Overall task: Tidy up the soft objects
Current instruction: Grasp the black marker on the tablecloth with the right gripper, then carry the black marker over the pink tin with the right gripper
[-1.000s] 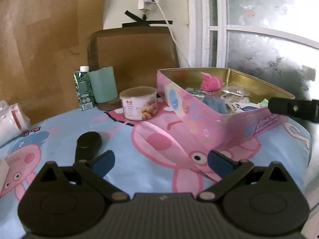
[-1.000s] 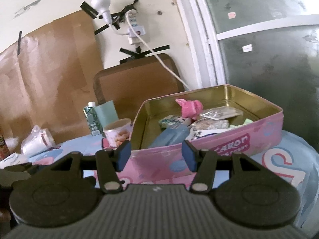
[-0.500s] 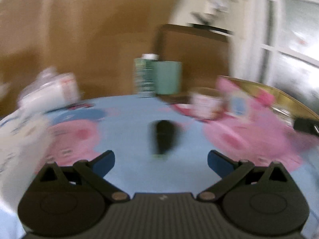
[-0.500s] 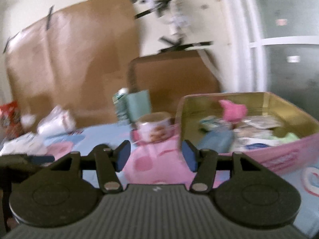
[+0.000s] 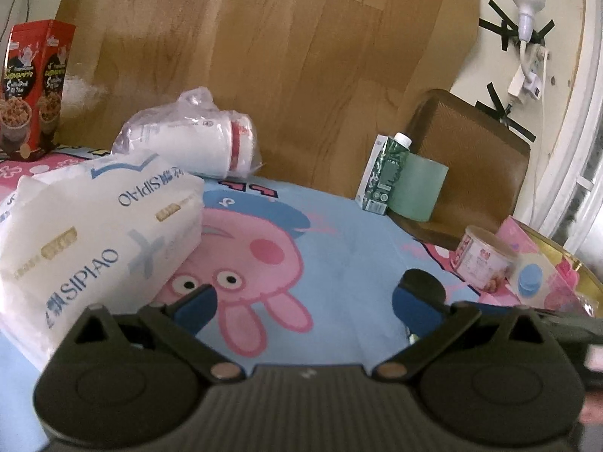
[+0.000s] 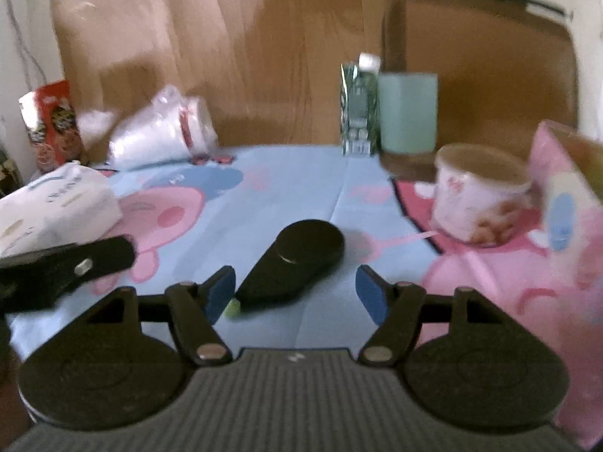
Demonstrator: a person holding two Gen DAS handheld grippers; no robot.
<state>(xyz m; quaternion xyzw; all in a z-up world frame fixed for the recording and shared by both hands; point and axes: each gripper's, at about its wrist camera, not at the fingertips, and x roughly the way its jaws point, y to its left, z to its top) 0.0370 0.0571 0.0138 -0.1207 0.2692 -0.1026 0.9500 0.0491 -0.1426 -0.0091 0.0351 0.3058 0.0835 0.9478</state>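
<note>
A white SIPIAO tissue pack (image 5: 86,226) lies on the cartoon tablecloth at the left, just ahead of my left gripper's left finger; it also shows in the right wrist view (image 6: 52,203). My left gripper (image 5: 303,303) is open and empty above the cloth. My right gripper (image 6: 296,293) is open and empty, with a black oblong object (image 6: 294,260) lying between and ahead of its fingers. The pink tin box (image 5: 542,263) stands at the right edge, also in the right wrist view (image 6: 565,203). A clear bag of white soft goods (image 5: 199,143) lies at the back.
A green carton (image 5: 384,173) and a pale green roll (image 5: 418,192) stand at the back. A snack tub (image 6: 482,196) sits beside the tin. A red snack box (image 5: 32,86) stands far left. A brown chair back (image 5: 467,165) is behind the table.
Both grippers swung left, away from the tin box. The tissue pack and the bag have come into view, and the black object now lies between the right fingers. Both stayed open.
</note>
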